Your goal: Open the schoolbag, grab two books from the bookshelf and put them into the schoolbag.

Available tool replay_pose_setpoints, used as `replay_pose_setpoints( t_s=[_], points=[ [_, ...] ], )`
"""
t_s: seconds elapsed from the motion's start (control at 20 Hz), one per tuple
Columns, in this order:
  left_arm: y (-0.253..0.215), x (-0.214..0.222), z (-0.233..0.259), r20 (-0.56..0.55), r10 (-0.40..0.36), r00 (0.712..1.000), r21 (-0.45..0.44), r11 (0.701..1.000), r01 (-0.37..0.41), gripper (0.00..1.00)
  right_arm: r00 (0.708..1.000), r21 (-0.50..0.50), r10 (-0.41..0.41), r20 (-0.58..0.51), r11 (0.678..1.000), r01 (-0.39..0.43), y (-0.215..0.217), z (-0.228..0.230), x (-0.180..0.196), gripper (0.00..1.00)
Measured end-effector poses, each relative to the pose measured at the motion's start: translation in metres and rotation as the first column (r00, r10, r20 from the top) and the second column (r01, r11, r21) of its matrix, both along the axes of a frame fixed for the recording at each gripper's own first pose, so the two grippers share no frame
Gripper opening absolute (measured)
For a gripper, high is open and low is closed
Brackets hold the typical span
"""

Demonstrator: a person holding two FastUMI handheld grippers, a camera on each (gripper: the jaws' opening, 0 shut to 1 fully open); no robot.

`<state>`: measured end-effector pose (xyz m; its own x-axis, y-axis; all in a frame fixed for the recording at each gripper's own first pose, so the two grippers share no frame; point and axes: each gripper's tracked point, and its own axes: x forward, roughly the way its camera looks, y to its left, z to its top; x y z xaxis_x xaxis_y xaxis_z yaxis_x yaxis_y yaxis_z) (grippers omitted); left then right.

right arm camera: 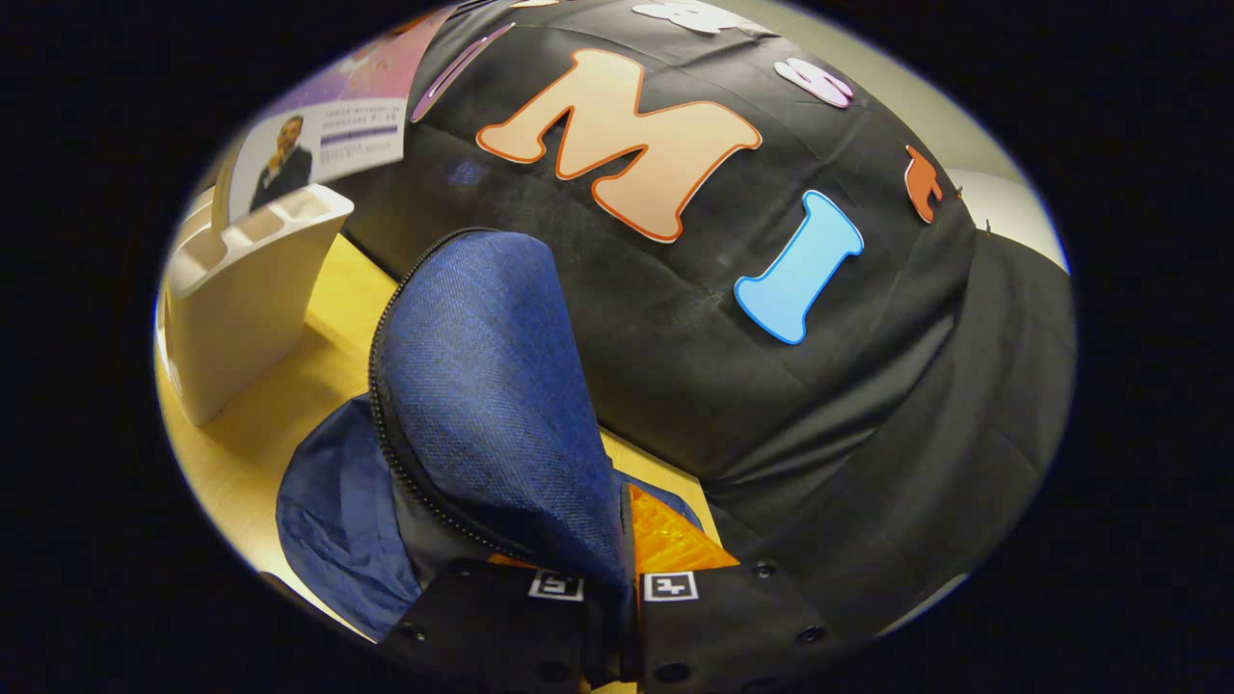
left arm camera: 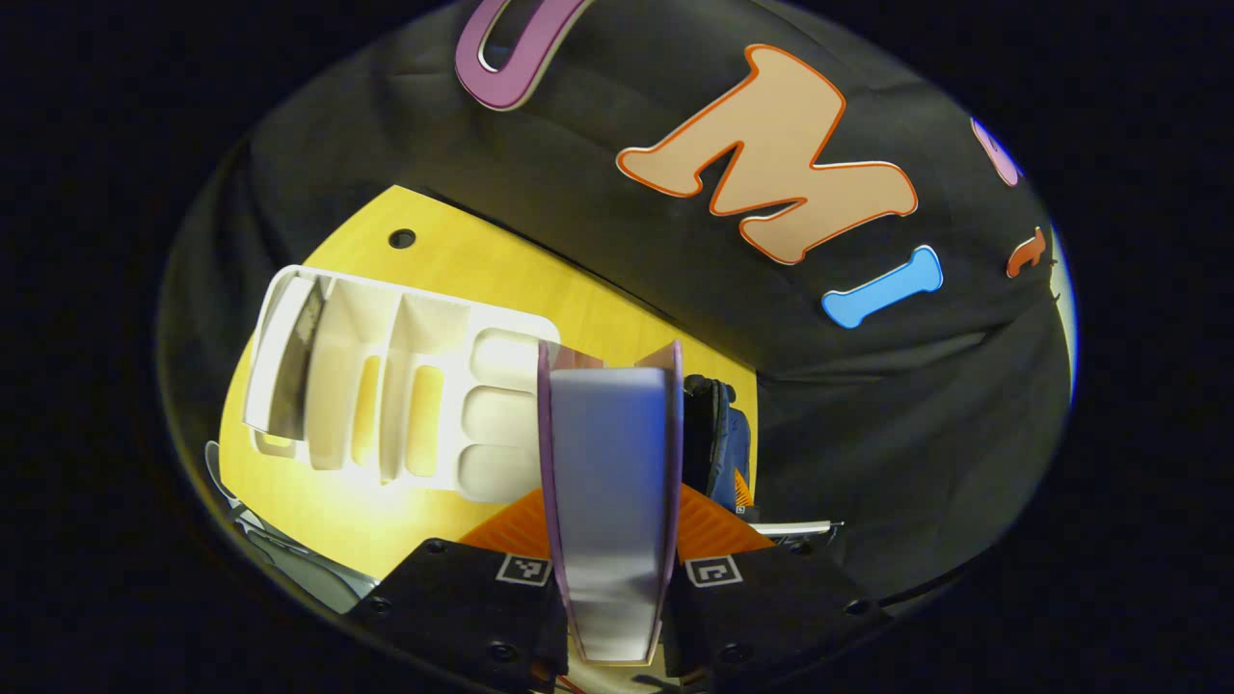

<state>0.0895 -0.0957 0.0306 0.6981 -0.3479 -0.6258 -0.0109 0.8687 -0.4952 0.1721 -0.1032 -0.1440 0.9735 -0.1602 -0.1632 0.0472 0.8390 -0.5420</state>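
Left gripper view: the white bookshelf (left arm camera: 386,386) lies at left on the yellow table (left arm camera: 463,260), one book (left arm camera: 294,361) in its end slot; the left gripper (left arm camera: 614,578) pinches a second book (left arm camera: 612,482) edge-on between both fingers, the schoolbag (left arm camera: 718,434) just beyond. Right gripper view: bookshelf (right arm camera: 246,299) at left, and the right gripper (right arm camera: 617,578), jaws pressed together, clamps the schoolbag's raised blue flap (right arm camera: 492,386).

a yellow wooden table (left arm camera: 463,270) stands against the booth's black cloth wall (right arm camera: 868,405), brightly lit from above.
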Motion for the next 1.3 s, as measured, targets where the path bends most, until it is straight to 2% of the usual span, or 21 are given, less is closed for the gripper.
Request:
replay_pose_setpoints(
  t_s=[0.25,0.5,0.7,1.0,1.15,1.3],
  points=[
    [-0.054,0.033,-0.049,0.016,-0.031,0.999,-0.097,0.995,0.032,0.35,1.000,0.070,-0.015,0.003,0.997,0.014,-0.011,0.007,-0.001,0.06],
    [-0.091,0.060,-0.095,0.038,-0.052,0.998,-0.197,0.979,0.058,0.35,1.000,0.137,0.006,0.000,0.991,-0.006,-0.012,0.008,-0.001,0.06],
    [-0.131,0.074,-0.128,0.056,-0.122,0.991,-0.215,0.968,0.132,0.35,1.000,0.177,0.020,0.005,0.984,-0.021,-0.014,0.013,-0.001,0.06],
    [-0.176,0.090,-0.158,0.114,-0.229,0.967,-0.257,0.933,0.251,0.35,0.999,0.239,0.037,0.012,0.970,-0.039,-0.019,0.017,-0.001,0.06],
    [-0.187,0.104,-0.179,0.123,-0.234,0.964,-0.245,0.934,0.258,0.35,0.996,0.233,0.082,0.017,0.969,-0.084,-0.014,0.018,-0.001,0.06],
    [-0.207,0.115,-0.199,0.115,-0.242,0.963,-0.304,0.915,0.266,0.35,0.993,0.222,0.117,0.019,0.968,-0.119,-0.011,0.021,-0.002,0.06]
  ],
)
